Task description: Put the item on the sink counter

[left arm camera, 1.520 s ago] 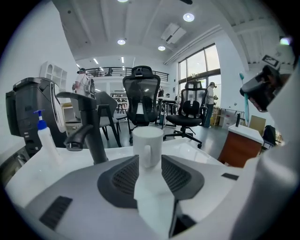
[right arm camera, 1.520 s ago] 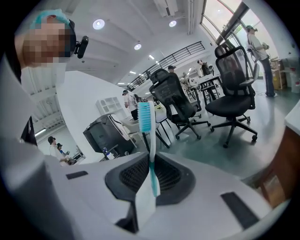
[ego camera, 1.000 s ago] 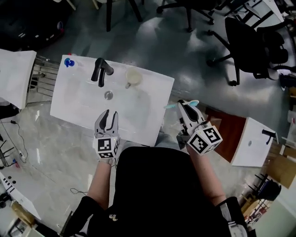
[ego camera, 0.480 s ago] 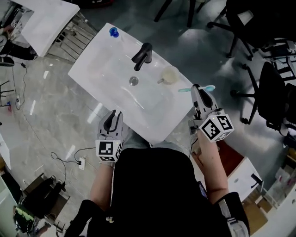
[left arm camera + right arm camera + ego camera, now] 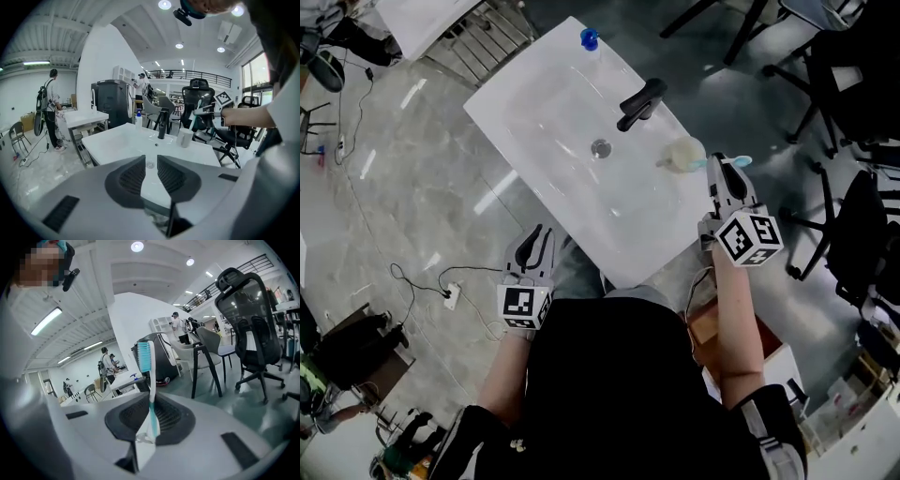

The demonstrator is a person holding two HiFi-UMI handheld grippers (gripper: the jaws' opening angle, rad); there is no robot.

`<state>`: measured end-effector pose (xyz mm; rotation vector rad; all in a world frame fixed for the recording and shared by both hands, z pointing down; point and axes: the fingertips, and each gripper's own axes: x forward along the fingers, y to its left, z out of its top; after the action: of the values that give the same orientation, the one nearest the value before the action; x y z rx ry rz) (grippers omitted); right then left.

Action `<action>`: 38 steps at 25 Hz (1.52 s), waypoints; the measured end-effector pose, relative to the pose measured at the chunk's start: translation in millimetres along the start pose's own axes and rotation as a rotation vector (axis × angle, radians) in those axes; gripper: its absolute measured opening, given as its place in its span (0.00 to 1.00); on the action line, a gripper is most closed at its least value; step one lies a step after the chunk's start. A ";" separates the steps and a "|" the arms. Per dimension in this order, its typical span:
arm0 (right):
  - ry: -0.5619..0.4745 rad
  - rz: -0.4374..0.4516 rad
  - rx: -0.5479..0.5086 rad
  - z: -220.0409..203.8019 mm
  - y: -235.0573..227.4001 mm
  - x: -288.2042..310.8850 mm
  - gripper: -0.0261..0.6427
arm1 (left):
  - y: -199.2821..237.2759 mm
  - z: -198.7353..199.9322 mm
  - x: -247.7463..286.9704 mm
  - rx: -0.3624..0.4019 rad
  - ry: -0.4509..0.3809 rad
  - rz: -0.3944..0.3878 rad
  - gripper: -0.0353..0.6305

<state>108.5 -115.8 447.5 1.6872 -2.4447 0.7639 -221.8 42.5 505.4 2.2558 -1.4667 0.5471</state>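
R gripper (image 5: pixel 729 181) tight on toothbrush (image 5: pixel 150 376), near cup (image 5: pixel 682 153).

On the white rectangular sink counter (image 5: pixel 539 131), the black metal tap (image 5: pixel 640 103) stands between the blue-capped bottle (image 5: pixel 589 38) and the pale round cup (image 5: pixel 682 155).

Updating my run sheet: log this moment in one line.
right tongs: shut on toothbrush | left tongs: empty, jaws just closed partway | sink counter: toothbrush not yet down

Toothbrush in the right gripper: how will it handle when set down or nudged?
Likely light and stiff: the toothbrush juts straight from the shut right gripper without drooping. Its slim handle may pivot in the pads. On the glossy sink counter it would probably slide easily.
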 end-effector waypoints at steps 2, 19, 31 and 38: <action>0.023 -0.004 -0.005 -8.6 -3.1 7.9 0.12 | 2.6 -4.9 -4.3 -0.012 0.008 0.010 0.19; 0.191 -0.028 -0.004 -72.3 -10.3 43.3 0.12 | 26.1 -21.0 -15.5 -0.043 0.052 0.041 0.18; 0.267 -0.055 -0.031 -85.1 -19.8 52.7 0.12 | 26.3 -11.2 0.8 -0.032 0.060 0.017 0.18; 0.297 -0.059 -0.071 -86.9 -19.2 56.4 0.12 | 22.6 -3.9 5.6 -0.028 0.054 0.011 0.18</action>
<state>84.9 -131.4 549.1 1.4917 -2.1857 0.8408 -240.9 31.8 514.2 2.1950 -1.4527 0.5827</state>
